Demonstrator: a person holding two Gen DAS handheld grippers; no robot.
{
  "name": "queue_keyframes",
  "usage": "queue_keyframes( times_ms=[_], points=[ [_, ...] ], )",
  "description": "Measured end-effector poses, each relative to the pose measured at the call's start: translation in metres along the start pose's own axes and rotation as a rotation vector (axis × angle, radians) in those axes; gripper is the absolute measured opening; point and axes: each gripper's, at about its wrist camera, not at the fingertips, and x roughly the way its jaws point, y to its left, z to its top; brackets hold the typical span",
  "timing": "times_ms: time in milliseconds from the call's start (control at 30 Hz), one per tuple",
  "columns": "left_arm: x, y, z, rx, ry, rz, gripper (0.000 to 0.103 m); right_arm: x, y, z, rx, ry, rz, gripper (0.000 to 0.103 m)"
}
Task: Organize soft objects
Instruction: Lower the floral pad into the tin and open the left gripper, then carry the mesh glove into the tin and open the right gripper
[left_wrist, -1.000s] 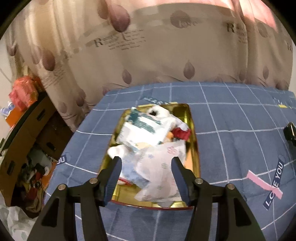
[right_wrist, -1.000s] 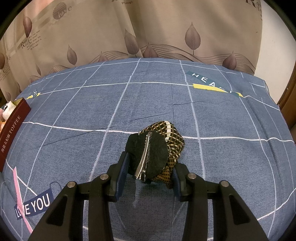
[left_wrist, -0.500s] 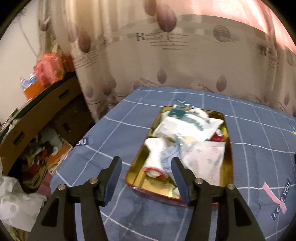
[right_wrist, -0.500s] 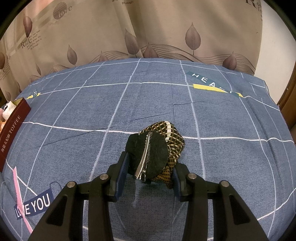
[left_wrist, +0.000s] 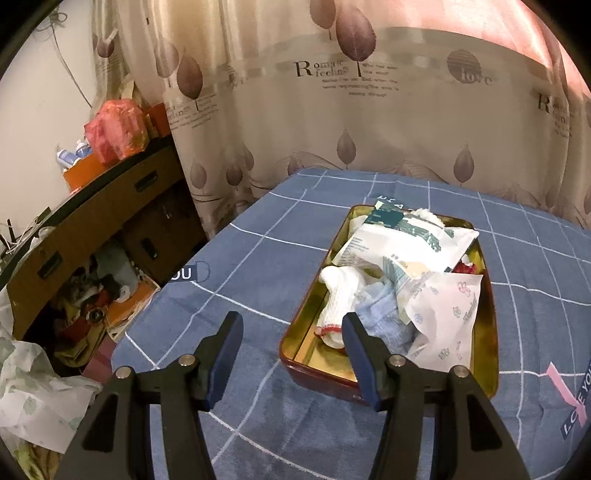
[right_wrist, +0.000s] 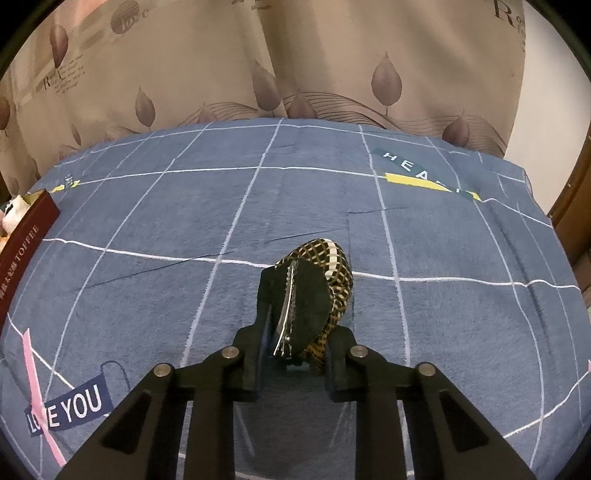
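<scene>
The right gripper (right_wrist: 295, 332) is closing on a checked hair bow (right_wrist: 317, 291), hiding its underside. The left gripper (left_wrist: 291, 347) is hanging spread, its right finger masking part of the tin (left_wrist: 487, 354).

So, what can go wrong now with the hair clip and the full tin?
The right gripper is closing on the checked hair clip; it pinches mostly soft fabric near one end, so the clip may twist or slip out. The tin is already heaped with packets and socks, so an added piece might slide off.

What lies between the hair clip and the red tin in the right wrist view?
Only bare blue blanket; nothing lies between the hair clip in the closing right gripper and the tin.
</scene>
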Motion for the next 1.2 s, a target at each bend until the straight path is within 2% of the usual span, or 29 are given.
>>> queue_keyframes(
  times_ms=[233, 500, 1200],
  points=[
    [0.003, 0.003, -0.001, -0.013, 0.022, -0.012, 0.057, -0.008, 0.018, 0.002, -0.029, 0.001, -0.011, 0.021],
    [0.003, 0.002, 0.000, -0.017, 0.031, -0.022, 0.057, -0.024, 0.061, 0.010, -0.105, -0.018, 0.042, 0.021],
    [0.006, 0.011, 0.001, -0.064, 0.046, -0.008, 0.057, -0.060, 0.222, 0.048, -0.295, -0.046, 0.322, 0.021]
  ],
)
